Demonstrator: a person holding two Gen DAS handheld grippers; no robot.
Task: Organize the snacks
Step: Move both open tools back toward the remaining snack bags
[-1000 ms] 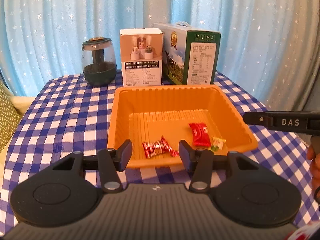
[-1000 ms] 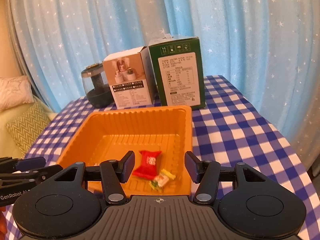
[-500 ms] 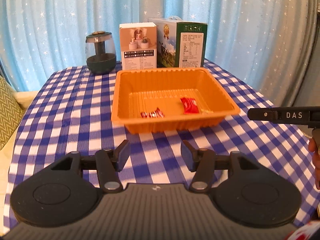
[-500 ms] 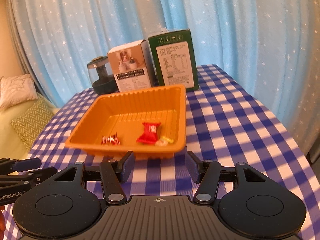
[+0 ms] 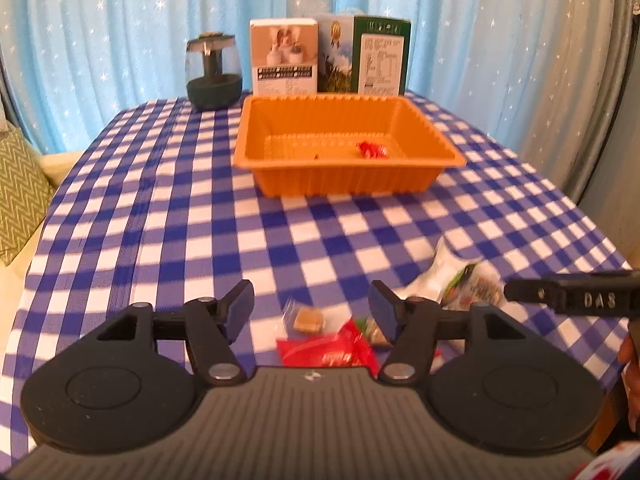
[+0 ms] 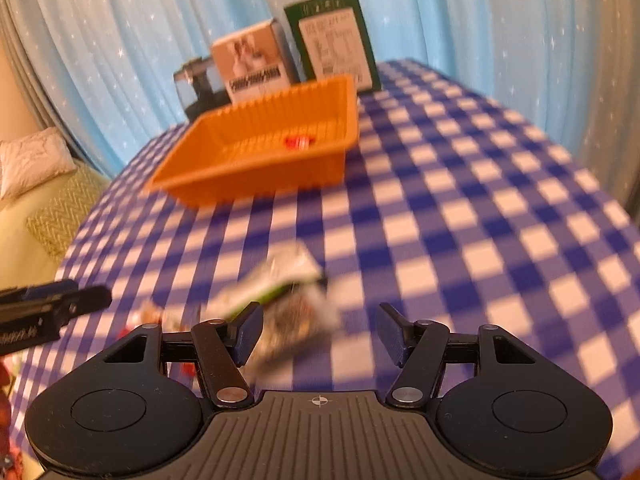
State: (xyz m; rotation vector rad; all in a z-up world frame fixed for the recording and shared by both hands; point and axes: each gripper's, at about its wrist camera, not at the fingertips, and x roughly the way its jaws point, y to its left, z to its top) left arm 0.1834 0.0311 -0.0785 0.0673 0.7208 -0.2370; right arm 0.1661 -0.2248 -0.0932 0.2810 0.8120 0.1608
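Both grippers pulled back from orange tray (image 5: 448,152) to near edge — left gripper (image 5: 311,309) over red packet (image 5: 328,350), right gripper (image 6: 320,334) by white-green packet (image 6: 288,280); jaws open, empty — next pickups likely.

My left hand-held gripper (image 5: 311,311) is level, jaws spread wide, holding nothing. My right hand-held gripper (image 6: 320,334) is likewise spread wide and holding nothing.

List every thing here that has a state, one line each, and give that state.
Left gripper: open, empty.
Right gripper: open, empty.
Orange tray: upright, a red snack inside.
Red packet: lying on the tablecloth, outside the tray.
White-green packet: lying on the tablecloth, blurred.
White box: standing, closed.
Green box: standing.
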